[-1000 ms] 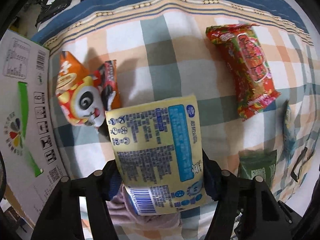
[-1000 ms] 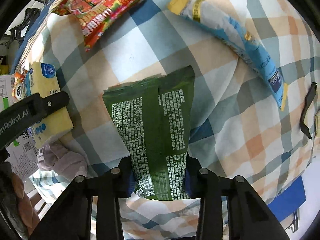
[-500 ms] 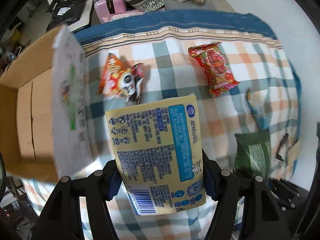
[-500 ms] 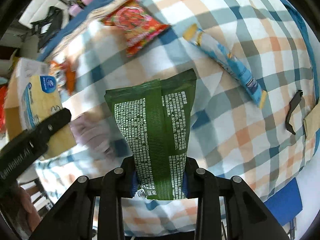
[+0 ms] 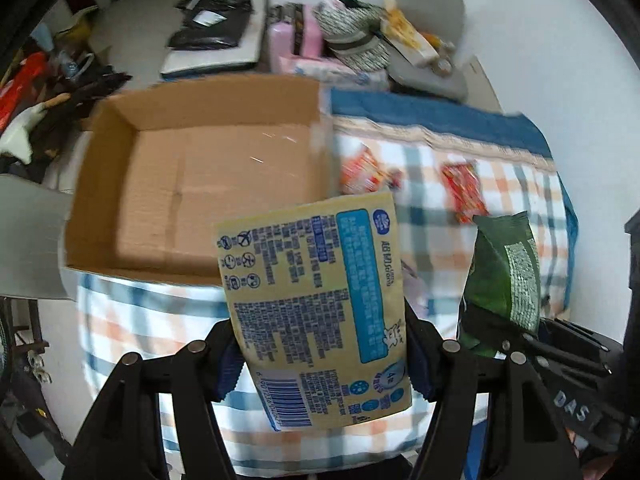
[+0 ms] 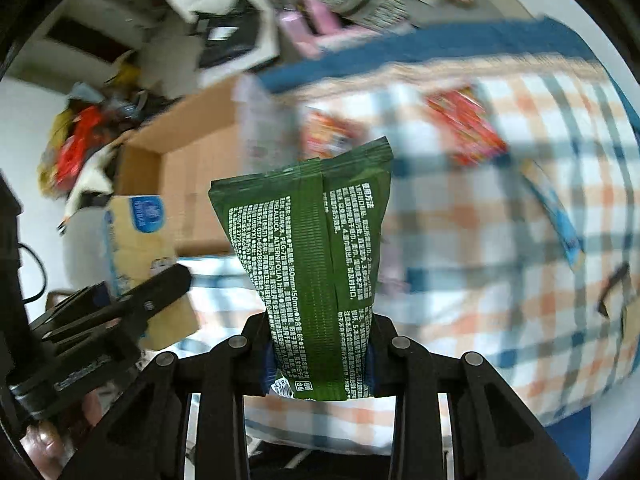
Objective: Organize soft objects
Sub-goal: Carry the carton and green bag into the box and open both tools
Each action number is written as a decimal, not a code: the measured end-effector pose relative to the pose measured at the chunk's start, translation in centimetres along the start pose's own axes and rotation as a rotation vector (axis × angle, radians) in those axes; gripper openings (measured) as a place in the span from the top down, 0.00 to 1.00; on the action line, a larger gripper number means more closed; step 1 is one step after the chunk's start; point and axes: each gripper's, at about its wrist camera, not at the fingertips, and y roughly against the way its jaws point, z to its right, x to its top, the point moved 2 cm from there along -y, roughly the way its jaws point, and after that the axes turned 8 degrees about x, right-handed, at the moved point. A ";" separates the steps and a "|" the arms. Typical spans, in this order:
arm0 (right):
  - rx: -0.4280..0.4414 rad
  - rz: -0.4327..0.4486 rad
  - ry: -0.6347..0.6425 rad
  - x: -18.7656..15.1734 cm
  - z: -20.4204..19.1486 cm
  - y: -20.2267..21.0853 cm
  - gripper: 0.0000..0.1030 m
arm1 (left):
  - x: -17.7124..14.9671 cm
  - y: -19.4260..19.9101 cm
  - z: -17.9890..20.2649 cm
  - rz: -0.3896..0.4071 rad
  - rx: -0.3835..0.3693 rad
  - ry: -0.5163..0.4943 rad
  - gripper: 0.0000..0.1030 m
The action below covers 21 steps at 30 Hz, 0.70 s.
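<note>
My left gripper (image 5: 324, 356) is shut on a yellow pack with blue print (image 5: 316, 304), held high above the checked bedspread (image 5: 516, 184). My right gripper (image 6: 320, 354) is shut on a dark green pack with white print (image 6: 312, 248), which also shows at the right of the left wrist view (image 5: 504, 276). The yellow pack (image 6: 136, 232) and the left gripper's arm appear at the left of the right wrist view. An open cardboard box (image 5: 200, 176) with a bare floor stands beside the bed, just beyond the yellow pack. Red snack bags (image 5: 464, 192) lie blurred on the bedspread.
A blue and yellow tube pack (image 6: 556, 220) lies on the bed at the right. Beyond the box are a white chair with black bags (image 5: 216, 28), a pink case (image 5: 292, 40) and piled clutter (image 6: 80, 148). A black strap (image 6: 612, 288) lies near the bed's right edge.
Both grippers rose well above the bed with their packs and swung left; the open box came fully into view and the snack bags shrank into the distance.
</note>
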 end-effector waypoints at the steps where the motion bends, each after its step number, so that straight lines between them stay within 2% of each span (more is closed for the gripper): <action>1: 0.015 0.000 0.013 0.5 -1.8 -0.3 0.67 | 0.6 0.1 -1.5 0.000 0.007 0.009 0.38; 4: 0.036 -0.010 0.044 1.9 -5.9 -1.8 0.67 | 2.1 -0.7 -4.5 -0.014 0.018 0.024 0.38; 8: 0.013 -0.031 0.047 4.3 -10.5 -5.2 0.67 | 4.7 -2.3 -8.1 -0.025 0.045 0.035 0.38; 14: -0.036 -0.052 -0.016 8.9 -12.1 -11.3 0.67 | 10.0 -6.8 -12.2 -0.088 0.022 0.031 0.38; 21: -0.112 -0.073 -0.109 14.1 -10.7 -18.0 0.67 | 15.1 -13.4 -12.8 -0.189 -0.034 -0.038 0.38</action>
